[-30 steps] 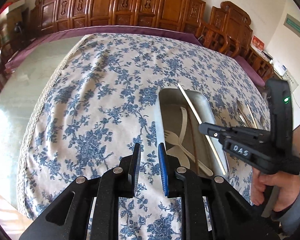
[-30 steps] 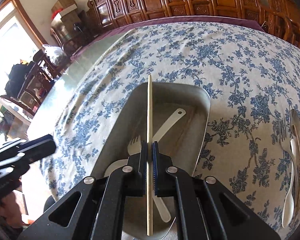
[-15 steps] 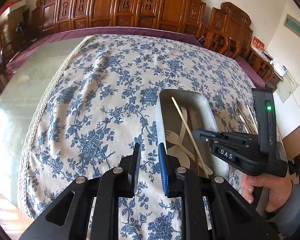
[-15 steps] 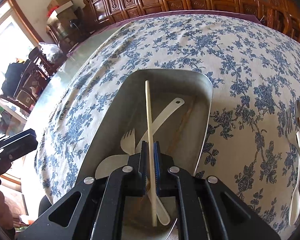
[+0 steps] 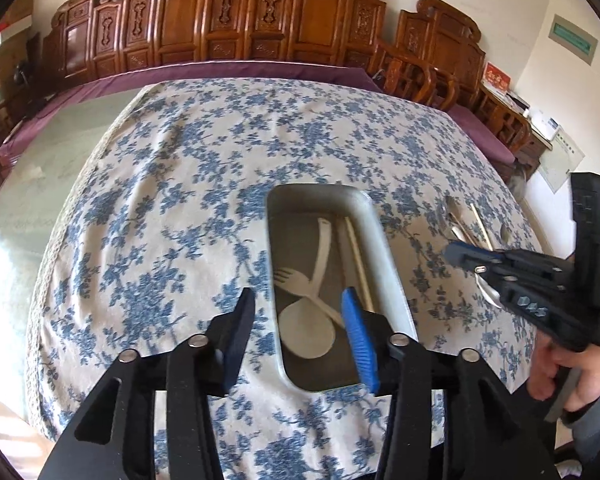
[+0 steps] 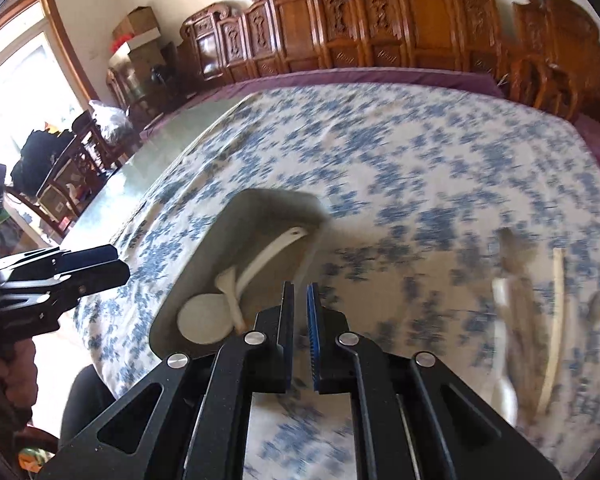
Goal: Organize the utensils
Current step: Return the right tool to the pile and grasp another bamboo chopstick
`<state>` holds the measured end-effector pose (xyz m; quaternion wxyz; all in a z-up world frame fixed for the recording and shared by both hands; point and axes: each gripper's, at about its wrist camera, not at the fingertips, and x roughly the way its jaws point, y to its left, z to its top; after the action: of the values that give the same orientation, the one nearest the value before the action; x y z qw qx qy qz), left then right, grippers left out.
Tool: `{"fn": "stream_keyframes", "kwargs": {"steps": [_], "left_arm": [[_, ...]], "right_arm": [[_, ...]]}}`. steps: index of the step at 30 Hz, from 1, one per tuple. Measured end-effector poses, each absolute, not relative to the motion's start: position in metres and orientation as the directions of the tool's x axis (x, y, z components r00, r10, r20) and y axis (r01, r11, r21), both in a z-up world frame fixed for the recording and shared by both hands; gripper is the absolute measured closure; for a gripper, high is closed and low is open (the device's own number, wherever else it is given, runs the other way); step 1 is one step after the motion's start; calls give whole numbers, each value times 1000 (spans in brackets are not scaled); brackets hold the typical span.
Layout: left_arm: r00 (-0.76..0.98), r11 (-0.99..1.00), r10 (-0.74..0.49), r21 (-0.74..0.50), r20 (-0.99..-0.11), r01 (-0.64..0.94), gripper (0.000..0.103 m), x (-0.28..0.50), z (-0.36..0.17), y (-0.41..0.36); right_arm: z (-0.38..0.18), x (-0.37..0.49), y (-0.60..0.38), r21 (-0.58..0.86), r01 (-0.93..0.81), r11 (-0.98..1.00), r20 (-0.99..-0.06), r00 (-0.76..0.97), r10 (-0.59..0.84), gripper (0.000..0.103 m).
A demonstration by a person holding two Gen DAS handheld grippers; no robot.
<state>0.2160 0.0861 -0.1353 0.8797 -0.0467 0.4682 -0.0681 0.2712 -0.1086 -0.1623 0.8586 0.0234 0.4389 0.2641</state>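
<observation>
A grey metal tray (image 5: 384, 248) lies on the blue floral tablecloth. In it lie a white spoon (image 5: 308, 332), a white fork (image 5: 296, 280) and a pale chopstick (image 5: 358, 264). My left gripper (image 5: 298, 300) is open and empty, its jaws straddling the tray's near left rim. My right gripper (image 6: 299, 300) is empty with a narrow gap between its jaws, right of the tray (image 6: 228, 224); it also shows in the left wrist view (image 5: 460, 250). Loose utensils (image 6: 516, 300) and a chopstick (image 6: 554, 320) lie on the cloth at right, blurred.
Carved wooden chairs (image 5: 260, 20) line the table's far side. The cloth's left edge gives way to bare glass tabletop (image 5: 32, 184). More loose utensils (image 5: 464, 228) lie right of the tray. Window and clutter (image 6: 40, 140) are at far left.
My right gripper has let the chopstick go into the tray and swung right toward the loose utensils. My left gripper has opened wide and moved over the tray's near left rim.
</observation>
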Motion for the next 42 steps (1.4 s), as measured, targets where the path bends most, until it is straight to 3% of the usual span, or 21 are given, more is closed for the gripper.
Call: {"fn": "stream_keyframes", "kwargs": {"steps": [3,6,8,22,42], "left_arm": [[553,985,-172,-146,-815,91,46,219,-135,74],[544,984,-176,-141,-820,107,41,223,-138,58],[544,984,-178,-136,-820,117,36,225,-139,48],[520,974,-210,-133,-828,182,35,240,-150,-20],[465,963,-217,-109,-858,249,35,256,-173,-75]], "right_arm": [[-154,263,-140,238,-414,879,-735,515,442,93],[-151,256,-173,209,-388,898,-731,548,407,83],[-151,254,-190,199,-368,908,-730,563,388,83],[-191,265,-278,176,-236,956,-767,575,283,82],[-264,316,-304,129,-152,980,-850,492,188,83]]}}
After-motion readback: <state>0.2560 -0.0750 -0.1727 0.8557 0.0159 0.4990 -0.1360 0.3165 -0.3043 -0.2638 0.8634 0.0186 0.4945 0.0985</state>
